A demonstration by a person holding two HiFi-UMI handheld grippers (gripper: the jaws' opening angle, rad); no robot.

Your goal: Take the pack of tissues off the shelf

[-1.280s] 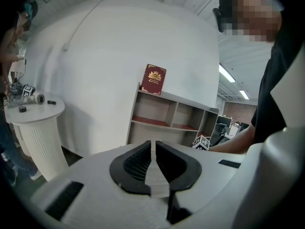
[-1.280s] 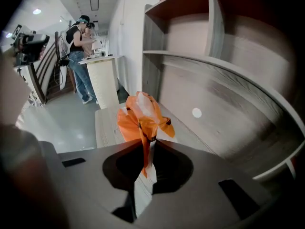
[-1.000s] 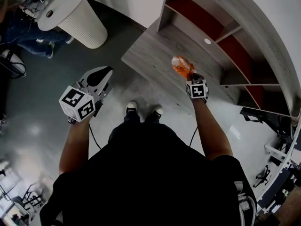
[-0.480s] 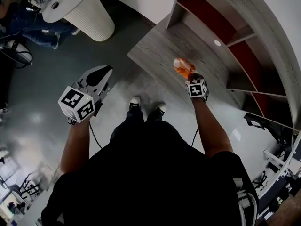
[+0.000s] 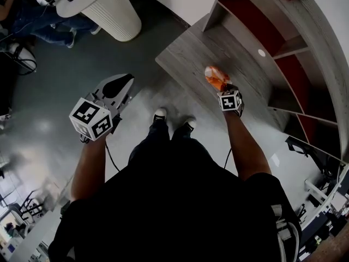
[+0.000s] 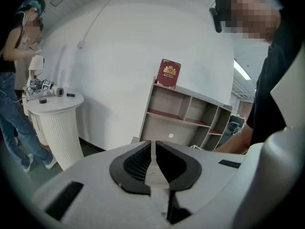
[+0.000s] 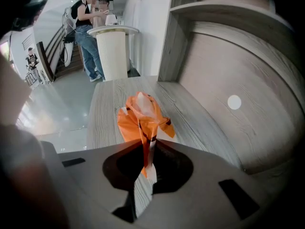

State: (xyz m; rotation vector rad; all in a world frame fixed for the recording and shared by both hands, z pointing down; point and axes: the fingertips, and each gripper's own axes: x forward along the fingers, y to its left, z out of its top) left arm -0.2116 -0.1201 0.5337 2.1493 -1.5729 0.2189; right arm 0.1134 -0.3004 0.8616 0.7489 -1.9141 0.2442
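Right gripper (image 7: pixel 147 152) pinched tight on crumpled orange plastic pack of tissues (image 7: pixel 141 116), over grey wooden shelf unit's low board (image 7: pixel 200 118), left gripper (image 6: pixel 153 157) closed, empty

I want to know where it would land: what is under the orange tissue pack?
The grey wood-grain shelf base lies below the tissue pack, pinched by the right tool. The patch directly beneath the pack is covered, so contact cannot be told.

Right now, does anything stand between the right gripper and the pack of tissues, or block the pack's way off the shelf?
Nothing visible does. The right gripper has its jaws shut on the wrapper edge of the orange pack of tissues, which is over the shelf's wooden base. No other object shows on that board near the pack.
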